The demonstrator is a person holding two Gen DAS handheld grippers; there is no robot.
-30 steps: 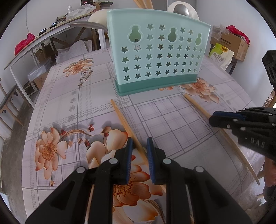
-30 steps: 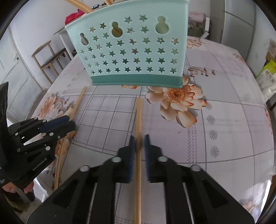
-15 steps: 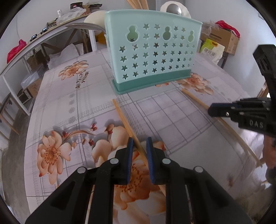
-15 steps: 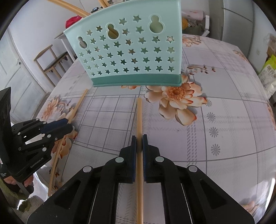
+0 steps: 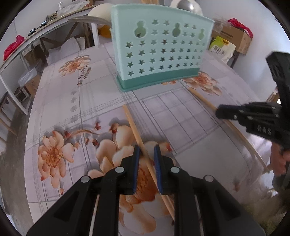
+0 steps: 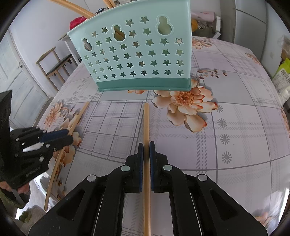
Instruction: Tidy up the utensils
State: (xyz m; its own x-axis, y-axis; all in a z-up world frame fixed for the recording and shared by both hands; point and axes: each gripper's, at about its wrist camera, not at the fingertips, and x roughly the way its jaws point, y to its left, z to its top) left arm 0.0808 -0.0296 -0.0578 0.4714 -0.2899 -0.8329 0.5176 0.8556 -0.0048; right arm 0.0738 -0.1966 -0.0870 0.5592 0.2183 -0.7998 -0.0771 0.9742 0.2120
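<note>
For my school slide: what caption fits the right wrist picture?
Right gripper pinches a chopstick before the teal holder.

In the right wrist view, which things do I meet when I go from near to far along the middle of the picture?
right gripper shut on a chopstick → bare flowered tablecloth → green star-holed utensil holder → chopsticks standing in it
</note>
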